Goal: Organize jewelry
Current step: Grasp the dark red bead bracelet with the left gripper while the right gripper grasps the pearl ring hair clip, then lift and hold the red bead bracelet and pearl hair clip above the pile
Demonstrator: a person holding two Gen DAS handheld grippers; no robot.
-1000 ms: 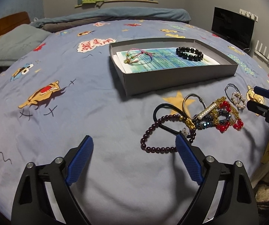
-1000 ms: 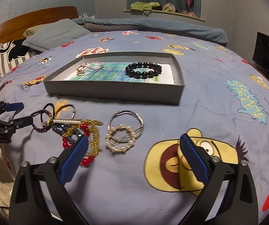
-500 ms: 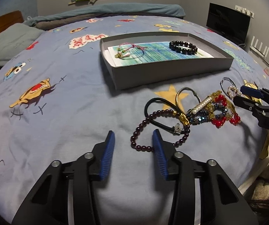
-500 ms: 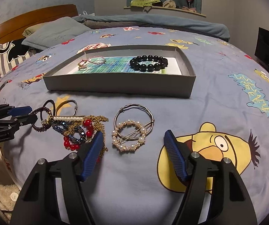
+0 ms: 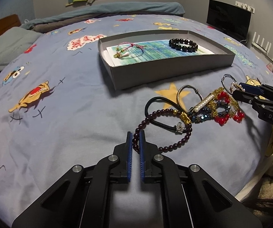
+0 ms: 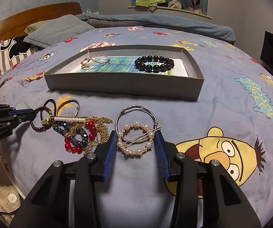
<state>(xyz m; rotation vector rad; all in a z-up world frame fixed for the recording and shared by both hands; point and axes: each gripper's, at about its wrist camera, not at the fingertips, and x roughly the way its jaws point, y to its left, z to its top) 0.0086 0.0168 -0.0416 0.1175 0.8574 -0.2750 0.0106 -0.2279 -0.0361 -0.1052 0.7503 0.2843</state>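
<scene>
A grey box [image 5: 174, 72] [image 6: 125, 84] on the bed holds a black bead bracelet [image 5: 183, 45] [image 6: 154, 64] and a pink cord bracelet [image 5: 128, 49] [image 6: 96, 60]. In front of it lies a jewelry pile [image 5: 212, 108] [image 6: 79, 131]. My left gripper [image 5: 135, 136] is shut on the dark purple bead bracelet [image 5: 174, 146] [image 6: 38, 127] lying on the sheet. My right gripper [image 6: 136, 138] is part open, its pads either side of a pearl ring clip [image 6: 135, 139] lying over a silver bangle [image 6: 136, 112]; contact is unclear.
The bed's cartoon sheet [image 5: 60, 104] spreads all around. Pillows [image 6: 56, 28] and a wooden headboard [image 6: 22, 20] are at the left. A dark screen [image 5: 228, 20] stands beyond the bed's right side. The bed edge drops off close behind the grippers.
My left gripper has moved in and closed from wide open onto the purple bead bracelet. My right gripper has moved forward and narrowed around the pearl ring clip.
</scene>
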